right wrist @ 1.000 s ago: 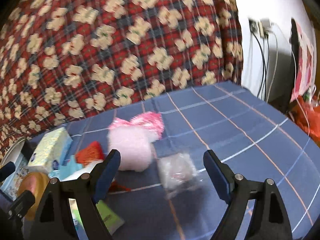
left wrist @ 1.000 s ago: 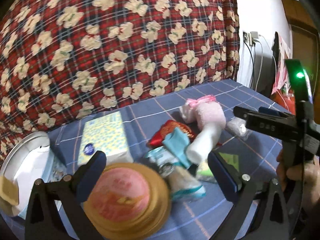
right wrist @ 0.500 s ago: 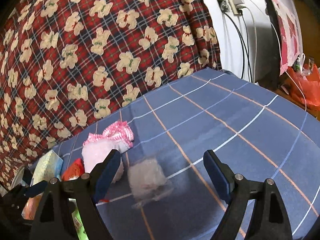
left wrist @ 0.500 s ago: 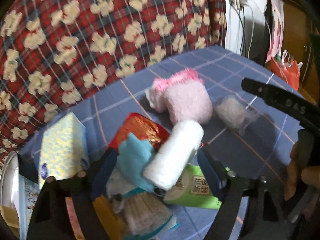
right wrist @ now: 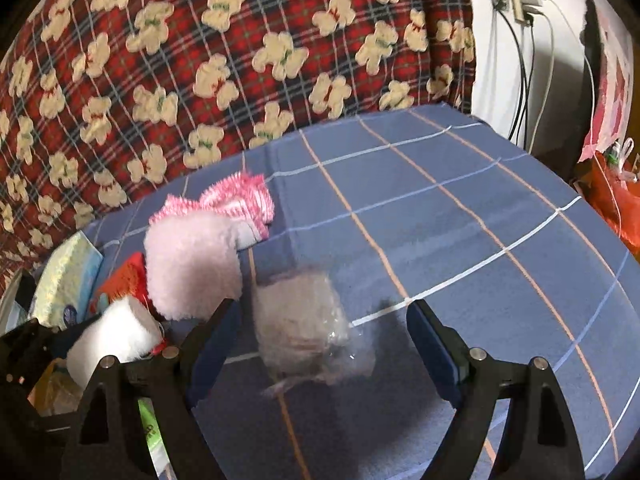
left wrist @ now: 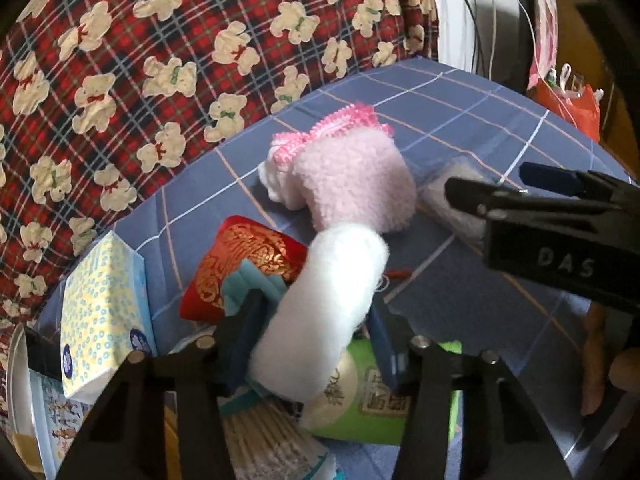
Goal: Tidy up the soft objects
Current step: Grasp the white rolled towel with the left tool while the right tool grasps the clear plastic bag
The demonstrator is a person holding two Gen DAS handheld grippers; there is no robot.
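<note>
A white fluffy roll lies tilted on a pile of packets, and my left gripper is closing around it, both pads touching its sides. The roll also shows at the lower left of the right wrist view. Just beyond it sits a pink plush piece with a pink frill. To the right, a clear bag of white fluff rests on the blue checked sheet. My right gripper hangs open over that bag, its fingers wide on either side without touching it.
Under the roll are a red and gold packet, a green pack and a pack of cotton swabs. A yellow tissue box stands left. A plaid teddy-bear blanket rises behind; cables hang at the right wall.
My left gripper swung right from a round yellow and pink object to the white roll and narrowed its jaws around it. The right gripper dipped closer over the clear bag, still wide.
</note>
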